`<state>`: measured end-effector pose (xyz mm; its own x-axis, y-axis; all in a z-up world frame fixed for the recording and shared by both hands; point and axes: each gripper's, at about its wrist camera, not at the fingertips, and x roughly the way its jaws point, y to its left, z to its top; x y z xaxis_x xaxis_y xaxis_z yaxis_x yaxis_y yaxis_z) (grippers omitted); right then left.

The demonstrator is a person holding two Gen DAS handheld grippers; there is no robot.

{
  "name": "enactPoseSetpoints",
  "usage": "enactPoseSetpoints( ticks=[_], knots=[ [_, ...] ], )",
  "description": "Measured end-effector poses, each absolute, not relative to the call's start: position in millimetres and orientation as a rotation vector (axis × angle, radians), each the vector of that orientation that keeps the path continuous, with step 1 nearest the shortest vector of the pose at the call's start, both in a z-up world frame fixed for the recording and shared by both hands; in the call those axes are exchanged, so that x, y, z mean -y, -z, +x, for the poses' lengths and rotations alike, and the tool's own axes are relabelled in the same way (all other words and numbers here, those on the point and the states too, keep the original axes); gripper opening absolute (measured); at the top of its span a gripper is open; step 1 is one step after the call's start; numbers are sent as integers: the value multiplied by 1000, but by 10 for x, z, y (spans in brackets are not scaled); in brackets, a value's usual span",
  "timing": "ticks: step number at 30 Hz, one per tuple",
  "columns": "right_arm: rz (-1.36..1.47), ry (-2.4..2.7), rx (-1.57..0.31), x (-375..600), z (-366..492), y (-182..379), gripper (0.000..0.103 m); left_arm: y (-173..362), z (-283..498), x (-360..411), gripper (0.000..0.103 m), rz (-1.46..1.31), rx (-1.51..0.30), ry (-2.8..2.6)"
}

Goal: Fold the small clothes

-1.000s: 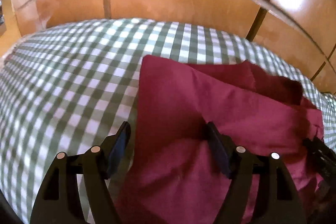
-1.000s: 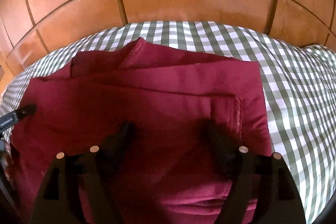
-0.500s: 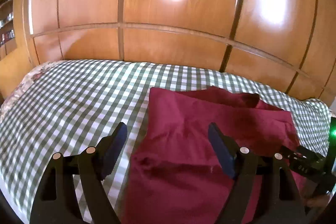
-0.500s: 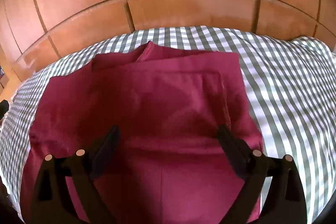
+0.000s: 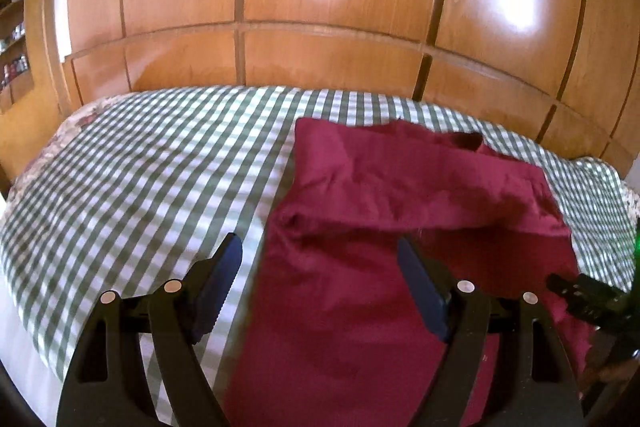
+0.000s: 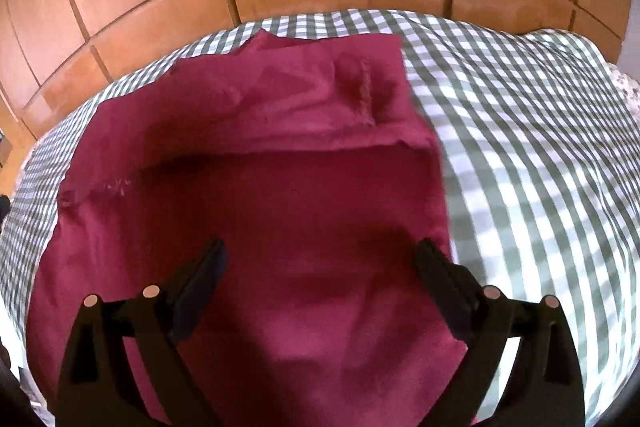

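1. Where the bed shows in both views, one green-and-white checked cover (image 5: 160, 163) lies across it, one maroon garment (image 5: 380, 247) resting on top, right of centre in the left wrist view.
2. One maroon garment: flat, its far portion folded back over the near portion, one fold edge crossing it from side to side.
3. One left gripper (image 5: 320, 267): jaws spread wide, nothing held, one finger over the cover, one over the garment.
4. One right gripper (image 6: 320, 267): jaws spread wide, empty, both fingers above the garment.
5. One wooden panelled wardrobe (image 5: 340, 27) behind the bed.
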<state>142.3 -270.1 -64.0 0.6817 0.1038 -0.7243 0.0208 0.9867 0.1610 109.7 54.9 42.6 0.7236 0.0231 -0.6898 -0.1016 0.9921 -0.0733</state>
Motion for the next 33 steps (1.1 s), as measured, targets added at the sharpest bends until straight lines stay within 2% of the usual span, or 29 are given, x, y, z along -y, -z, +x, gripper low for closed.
enactPoseSetpoints(
  ticks=[16,22,24,25,27,28,29,30,31,33],
  knots=[
    [231,-41,-898,3290,518,838,96,245,472,-911,78,-137,-980,-42],
    [269,-142,-988,3306,28,926,93,275,8,-1072,67,-209,-1033,55],
    [254,-165,-1025,3285,-97,958,84,288,-105,-1085,61,-226,-1057,106],
    [242,-174,-1047,3273,-156,978,76,303,-161,-1078,56,-228,-1077,135],
    [242,-200,-1096,3265,-213,1013,46,322,-222,-1054,40,-242,-1101,193],
    [236,-217,-1113,3256,-223,1028,39,334,-238,-1044,25,-247,-1112,223],
    [227,-234,-1123,3240,-225,1027,25,337,-258,-1026,11,-242,-1119,242],
    [222,-252,-1129,3218,-224,1010,14,322,-268,-1017,10,-248,-1121,268],
    [235,-272,-1122,3205,-210,968,10,282,-271,-1020,9,-268,-1111,290],
    [277,-298,-1090,3208,-162,858,9,188,-237,-1048,9,-300,-1093,324]
  ],
)
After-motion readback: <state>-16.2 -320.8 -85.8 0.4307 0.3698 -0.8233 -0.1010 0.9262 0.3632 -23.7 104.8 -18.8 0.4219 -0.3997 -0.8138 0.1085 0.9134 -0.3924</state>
